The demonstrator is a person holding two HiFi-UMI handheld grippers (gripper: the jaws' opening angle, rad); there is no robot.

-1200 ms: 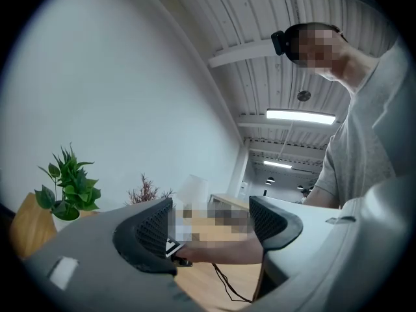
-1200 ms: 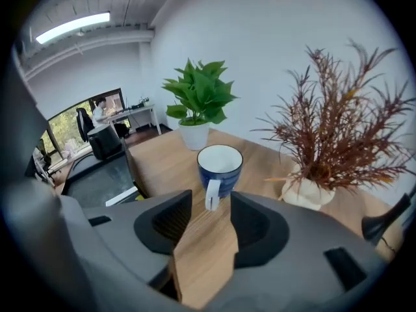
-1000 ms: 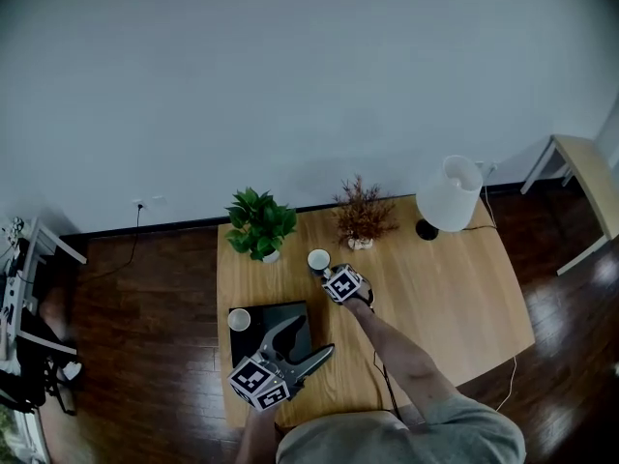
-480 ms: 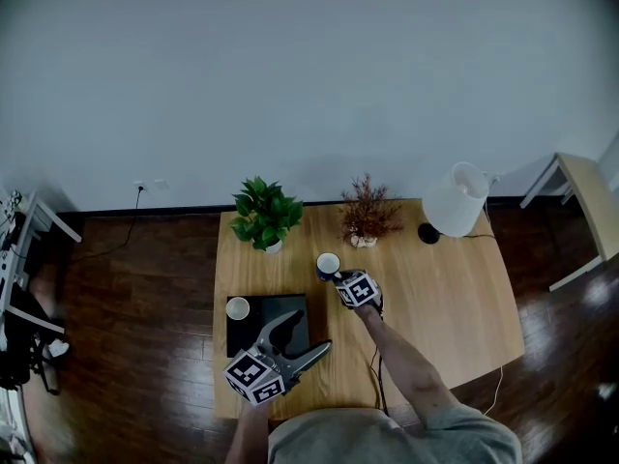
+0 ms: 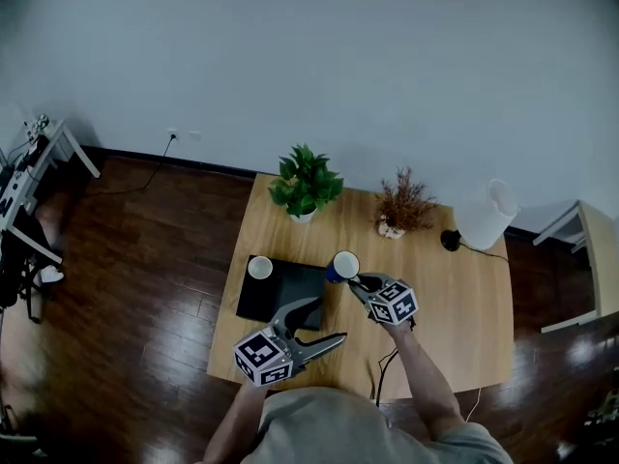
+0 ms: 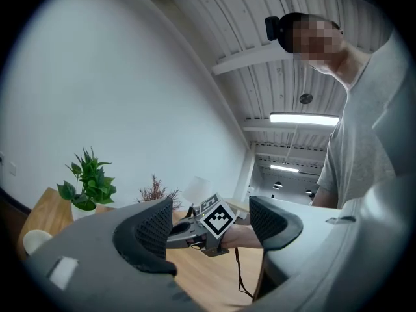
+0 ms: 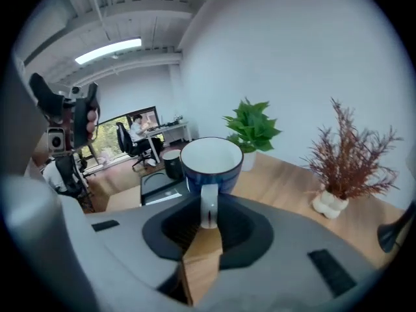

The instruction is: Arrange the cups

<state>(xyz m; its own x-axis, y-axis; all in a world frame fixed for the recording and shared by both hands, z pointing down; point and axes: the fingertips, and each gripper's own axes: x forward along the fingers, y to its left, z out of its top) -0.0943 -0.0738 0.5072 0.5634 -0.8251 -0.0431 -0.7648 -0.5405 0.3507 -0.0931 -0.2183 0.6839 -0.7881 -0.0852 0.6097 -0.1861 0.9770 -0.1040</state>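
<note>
Wooden desk (image 5: 455, 298). Nearest, the left gripper (image 5: 327, 321) is over the front edge, jaws apart with nothing between them. Further in, the right gripper (image 5: 360, 280) has its jaws closed on the handle of the blue cup (image 5: 343, 265). That cup is upright, mouth up, at the right edge of the black tray (image 5: 285, 298). A second cup (image 5: 259, 268) sits on the tray's far left corner. Beyond, a green plant (image 5: 305, 182) and a dried sprig (image 5: 404, 204) stand along the far edge, with a white lamp (image 5: 486, 216) at the far right corner.
</note>
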